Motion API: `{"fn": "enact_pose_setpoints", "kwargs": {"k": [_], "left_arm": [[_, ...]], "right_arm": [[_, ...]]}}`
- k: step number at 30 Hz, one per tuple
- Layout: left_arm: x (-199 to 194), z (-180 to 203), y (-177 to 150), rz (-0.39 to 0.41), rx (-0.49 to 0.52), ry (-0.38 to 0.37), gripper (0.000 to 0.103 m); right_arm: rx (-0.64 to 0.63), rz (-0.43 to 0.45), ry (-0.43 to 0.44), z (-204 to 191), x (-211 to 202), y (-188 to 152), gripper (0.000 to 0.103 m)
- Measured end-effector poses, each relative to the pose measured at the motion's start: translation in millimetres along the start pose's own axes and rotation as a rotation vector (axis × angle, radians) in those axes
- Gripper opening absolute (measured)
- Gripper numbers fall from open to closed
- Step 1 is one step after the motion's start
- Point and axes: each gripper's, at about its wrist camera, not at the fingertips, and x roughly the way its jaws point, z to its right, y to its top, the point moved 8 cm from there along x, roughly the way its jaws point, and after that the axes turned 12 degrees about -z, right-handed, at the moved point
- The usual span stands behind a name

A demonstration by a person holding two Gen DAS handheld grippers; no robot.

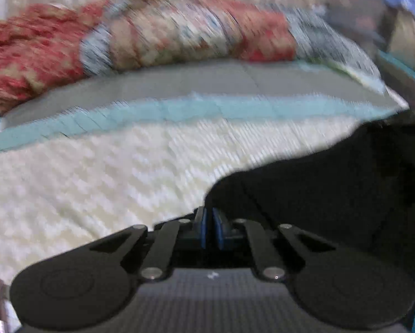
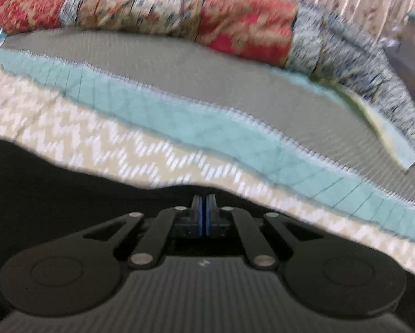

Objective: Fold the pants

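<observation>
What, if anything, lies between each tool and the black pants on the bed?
Nothing visible does. The left tool is shut right at the edge of the black pants, and the right tool is shut over them too. Only the pale zigzag bedspread surrounds the cloth. Blur hides whether fabric is pinched.

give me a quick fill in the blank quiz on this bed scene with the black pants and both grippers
1. The black pants lie on a cream bedspread with a white ____ pattern.
2. The left gripper has its blue-padded jaws ____.
3. Beyond the bedspread runs a quilted band coloured ____.
4. The right gripper sits at the pants' ____.

Missing words: zigzag; shut; light blue; edge
</observation>
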Motion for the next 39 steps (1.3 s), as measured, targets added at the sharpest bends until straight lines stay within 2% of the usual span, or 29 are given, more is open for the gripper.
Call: {"fn": "enact_pose_setpoints", "kwargs": {"k": [2, 5, 7, 9, 11, 14, 16, 18, 19, 21, 23, 24, 25, 27, 28, 29, 31, 34, 36, 39], "left_arm": [[-18, -13, 19, 0.084, -0.034, 0.049, 0.006], [-42, -31, 52, 0.195, -0.085, 0.085, 0.006], [-48, -41, 73, 0.243, -0.104, 0.121, 0.006], [-42, -49, 87, 0.250, -0.122, 0.153, 0.006], [-19, -60, 96, 0.226, -0.132, 0.198, 0.006], [38, -69, 94, 0.114, -0.137, 0.208, 0.006], [75, -71, 84, 0.024, -0.118, 0.244, 0.012], [92, -65, 73, -0.029, -0.085, 0.257, 0.020], [89, -62, 69, -0.019, -0.068, 0.258, 0.022], [69, -58, 62, 0.017, -0.044, 0.268, 0.040], [42, -59, 54, 0.053, -0.067, 0.264, 0.046], [28, -60, 49, 0.063, -0.078, 0.253, 0.049], [15, -63, 44, 0.069, -0.090, 0.237, 0.051], [-10, -64, 30, 0.062, -0.123, 0.181, 0.069], [-18, -64, 20, 0.045, -0.140, 0.138, 0.075], [-25, -61, 8, 0.013, -0.160, 0.079, 0.085], [-29, -54, -19, -0.085, -0.227, -0.059, 0.089], [-27, -44, -58, -0.221, -0.384, -0.243, 0.092], [-26, -40, -76, -0.267, -0.498, -0.354, 0.095], [-11, -36, -100, -0.338, -0.698, -0.498, 0.097]], "right_arm": [[0.028, 0.089, -0.033, 6, -16, 25, 0.003], [0.076, 0.216, -0.058, 12, -36, 70, 0.004], [0.104, 0.276, -0.067, 9, -40, 98, 0.004], [0.127, 0.299, -0.074, 2, -32, 121, 0.004], [0.138, 0.275, -0.079, -9, -8, 134, 0.004], [0.137, 0.182, -0.116, -30, 51, 137, 0.004], [0.153, 0.068, -0.119, -39, 95, 128, 0.006], [0.152, -0.064, -0.109, -45, 129, 110, 0.012], [0.154, -0.075, -0.105, -45, 133, 103, 0.014], [0.185, -0.029, -0.064, -36, 121, 96, 0.027], [0.258, 0.031, -0.008, -16, 93, 88, 0.035], [0.289, 0.055, 0.013, -5, 80, 84, 0.035], [0.316, 0.072, 0.027, 4, 65, 77, 0.035], [0.356, 0.114, 0.074, 14, 29, 60, 0.037], [0.355, 0.137, 0.121, 14, 12, 51, 0.037], [0.342, 0.153, 0.171, 9, -6, 39, 0.037], [0.292, 0.164, 0.272, -10, -33, 19, 0.037], [0.154, 0.149, 0.448, -69, -70, -16, 0.044], [0.037, 0.126, 0.569, -120, -91, -41, 0.054], [-0.179, 0.063, 0.696, -202, -112, -79, 0.061]]}}
